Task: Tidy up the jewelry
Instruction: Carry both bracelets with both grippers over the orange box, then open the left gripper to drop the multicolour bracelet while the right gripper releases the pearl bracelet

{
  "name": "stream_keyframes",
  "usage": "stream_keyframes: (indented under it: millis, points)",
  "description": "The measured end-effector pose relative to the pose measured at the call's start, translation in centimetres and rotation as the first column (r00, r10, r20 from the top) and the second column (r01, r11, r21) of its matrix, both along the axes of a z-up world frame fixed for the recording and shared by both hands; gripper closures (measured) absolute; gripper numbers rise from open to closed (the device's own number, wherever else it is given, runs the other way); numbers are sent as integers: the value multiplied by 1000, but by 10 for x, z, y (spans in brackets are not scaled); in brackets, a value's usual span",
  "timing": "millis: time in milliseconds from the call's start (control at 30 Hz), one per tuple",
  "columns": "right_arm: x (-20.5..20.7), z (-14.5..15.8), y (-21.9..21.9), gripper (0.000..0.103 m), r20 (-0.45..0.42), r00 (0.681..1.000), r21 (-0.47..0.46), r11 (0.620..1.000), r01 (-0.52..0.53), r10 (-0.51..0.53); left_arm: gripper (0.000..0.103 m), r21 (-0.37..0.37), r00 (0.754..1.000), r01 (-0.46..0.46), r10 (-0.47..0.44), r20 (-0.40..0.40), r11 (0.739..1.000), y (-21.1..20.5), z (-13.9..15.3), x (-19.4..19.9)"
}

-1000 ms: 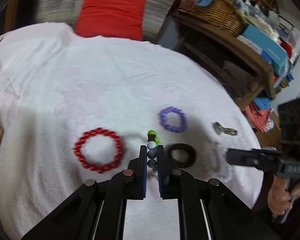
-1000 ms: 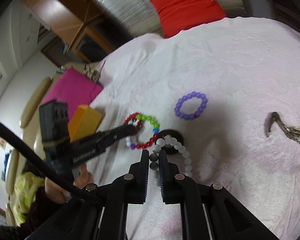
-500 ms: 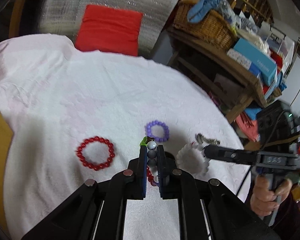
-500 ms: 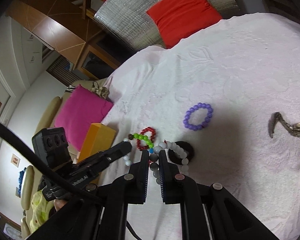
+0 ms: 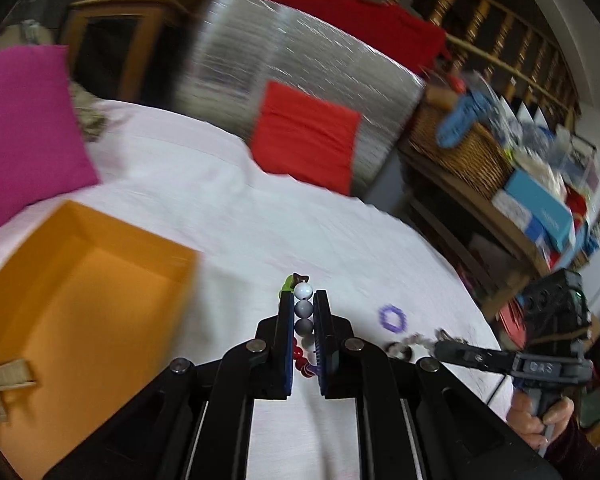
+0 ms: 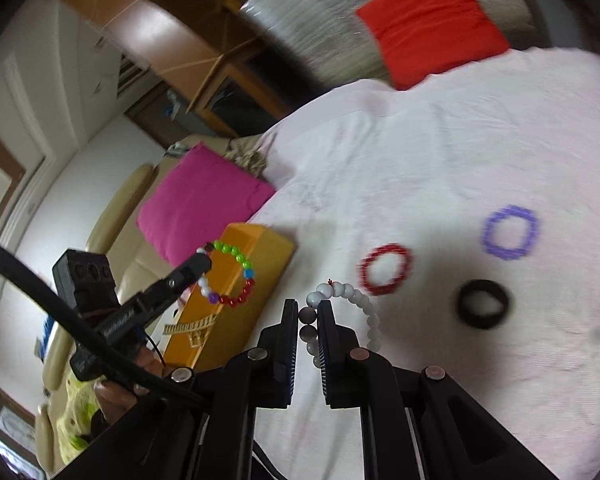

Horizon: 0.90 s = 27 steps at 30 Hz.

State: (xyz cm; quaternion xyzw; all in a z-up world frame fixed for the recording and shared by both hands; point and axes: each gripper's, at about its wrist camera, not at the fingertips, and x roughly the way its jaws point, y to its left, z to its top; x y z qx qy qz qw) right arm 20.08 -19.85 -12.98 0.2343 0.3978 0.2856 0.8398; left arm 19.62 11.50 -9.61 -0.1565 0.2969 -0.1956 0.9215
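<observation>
My left gripper (image 5: pixel 303 300) is shut on a multicoloured bead bracelet (image 6: pixel 230 273) and holds it in the air beside an open orange box (image 5: pixel 80 300). The box also shows in the right wrist view (image 6: pixel 228 304). My right gripper (image 6: pixel 308 312) is shut on a white bead bracelet (image 6: pixel 354 298), lifted above the white cloth (image 6: pixel 460 152). A red bracelet (image 6: pixel 385 269), a purple bracelet (image 6: pixel 510 233) and a black ring-shaped band (image 6: pixel 482 309) lie on the cloth. The purple bracelet (image 5: pixel 392 319) also shows in the left wrist view.
A magenta cushion (image 5: pixel 24 132) lies behind the box, and a red cushion (image 5: pixel 306 136) at the far edge. A wooden shelf with a wicker basket (image 5: pixel 464 152) stands to the right. A metal watch (image 5: pixel 422 340) lies near the right gripper's tip.
Both grippers have lifted with their bracelets and swung left toward the orange box. The box now fills the left of the left wrist view.
</observation>
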Motion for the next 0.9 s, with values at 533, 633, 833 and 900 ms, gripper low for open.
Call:
stream_keyframes:
  millis: [533, 633, 833, 900]
  points:
    - [14, 23, 227, 92, 32, 965, 0, 966, -259, 259, 94, 26, 960, -275, 276, -57, 961, 144, -22, -29]
    - [20, 13, 254, 92, 7, 962, 5, 962, -274, 274, 94, 45, 945, -305, 309, -112, 951, 155, -33, -24]
    - [28, -21, 288, 92, -69, 953, -29, 954, -299, 296, 94, 81, 928, -319, 328, -178, 944, 166, -48, -21]
    - [28, -31, 293, 92, -87, 949, -44, 950, -309, 304, 94, 78, 925, -312, 321, -203, 947, 165, -52, -21]
